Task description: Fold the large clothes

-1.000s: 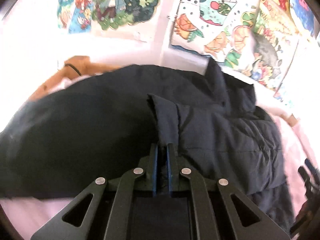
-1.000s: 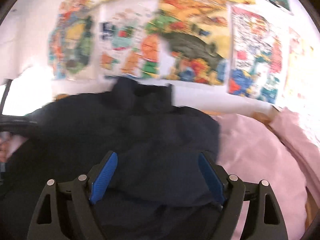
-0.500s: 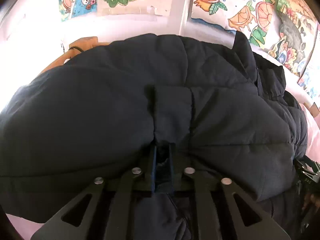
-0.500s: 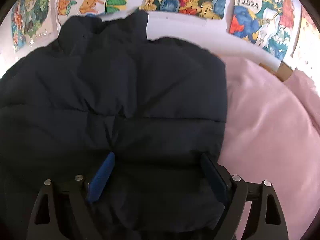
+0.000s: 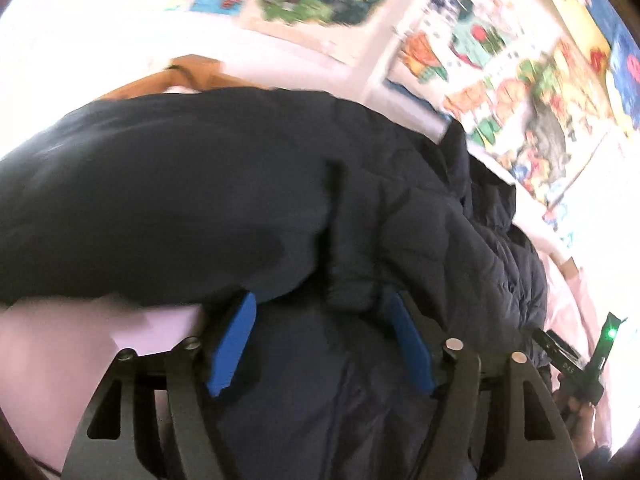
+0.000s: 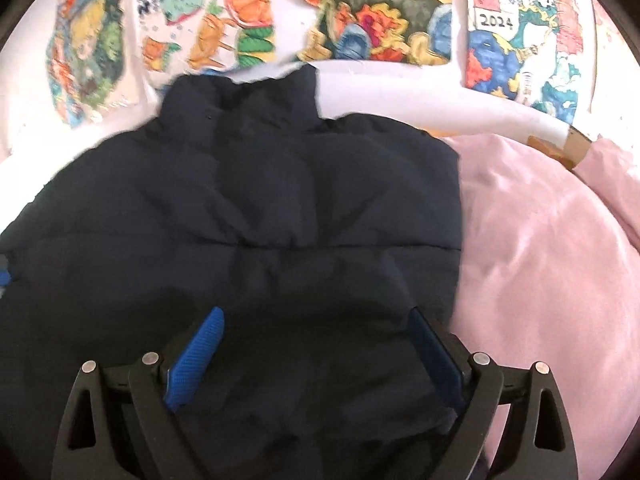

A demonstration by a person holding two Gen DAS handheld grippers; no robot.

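Navy puffer jacket (image 6: 280, 208) looks soft, bulky, slippery; take its hem; left tongs (image 5: 320, 340) and right tongs (image 6: 316, 356) opening, gripping nothing.

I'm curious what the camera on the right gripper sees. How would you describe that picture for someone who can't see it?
A dark navy puffer jacket lies spread on a pink bedspread, collar toward the wall. The right gripper reaches in from the bottom edge over the jacket's near part, its blue-padded jaws opening wide and pressing on nothing. Colourful posters cover the white wall behind.
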